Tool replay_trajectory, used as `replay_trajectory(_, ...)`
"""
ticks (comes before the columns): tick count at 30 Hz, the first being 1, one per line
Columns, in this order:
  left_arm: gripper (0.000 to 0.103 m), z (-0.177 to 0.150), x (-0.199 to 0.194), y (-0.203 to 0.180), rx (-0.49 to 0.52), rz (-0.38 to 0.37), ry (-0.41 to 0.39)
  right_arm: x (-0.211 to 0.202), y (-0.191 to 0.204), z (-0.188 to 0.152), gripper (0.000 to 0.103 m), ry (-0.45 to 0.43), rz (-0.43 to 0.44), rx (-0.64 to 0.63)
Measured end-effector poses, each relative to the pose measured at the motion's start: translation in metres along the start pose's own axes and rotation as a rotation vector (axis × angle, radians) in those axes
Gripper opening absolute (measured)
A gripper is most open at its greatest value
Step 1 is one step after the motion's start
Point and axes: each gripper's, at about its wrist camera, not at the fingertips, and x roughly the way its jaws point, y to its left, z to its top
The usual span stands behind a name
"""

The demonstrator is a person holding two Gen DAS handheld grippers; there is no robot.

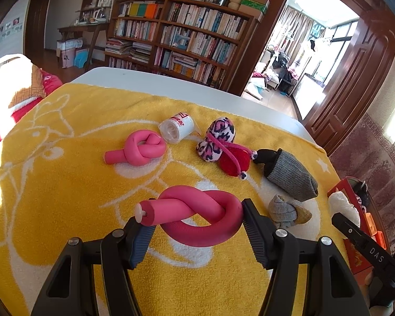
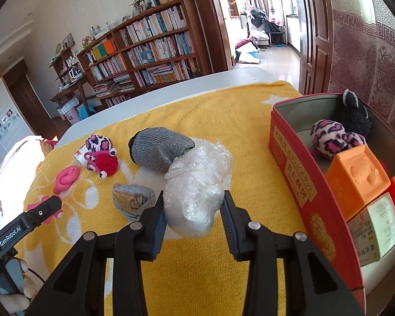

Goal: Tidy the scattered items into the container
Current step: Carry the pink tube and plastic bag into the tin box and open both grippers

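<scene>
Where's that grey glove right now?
In the right wrist view, the grey glove lies on the yellow towel, just behind the plastic bag in the right gripper, left of the red tin.

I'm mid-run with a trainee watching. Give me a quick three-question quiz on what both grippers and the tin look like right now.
1. True or false: the left gripper is closed on a knotted pink foam tube.
2. What does the right gripper grip? A) grey knitted glove B) crumpled clear plastic bag C) orange block
3. Fill in: the red rectangular tin stands to the ____ of the right gripper in its own view.

Key: 1 true. 2 B, the crumpled clear plastic bag; the grey knitted glove lies on the yellow towel, the orange block sits in the tin. 3 right.
</scene>
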Motion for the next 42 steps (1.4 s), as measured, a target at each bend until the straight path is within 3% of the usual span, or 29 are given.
replay_trajectory(8, 0.065, -0.001, -0.006, -0.021, 0.031, -0.028, -0.003, -0.035, -0.021, 0.006, 0.042, -0.061, -0.011, 0.039)
replay_trajectory(18, 0.065, -0.001, -0.017, -0.079, 0.121, -0.09, -0.013, -0.082, -0.086, 0.029, 0.042, -0.167, -0.097, 0.116)
replay_trajectory(27, 0.065, -0.003, -0.018, -0.137, 0.215, -0.139, -0.013, -0.09, -0.145, 0.044, 0.043, -0.169, -0.147, 0.211)
replay_trajectory(30, 0.065, -0.004, -0.016, -0.154, 0.242, -0.152, -0.011, -0.085, -0.157, 0.048, 0.047, -0.142, -0.142, 0.228)
replay_trajectory(32, 0.065, -0.005, -0.015, -0.166, 0.26, -0.159, -0.01, -0.083, -0.167, 0.048, 0.068, -0.134, -0.123, 0.261)
replay_trajectory(42, 0.065, -0.005, 0.002, -0.223, 0.339, -0.204, 0.016, -0.091, -0.193, 0.037, 0.075, -0.182, -0.083, 0.334)
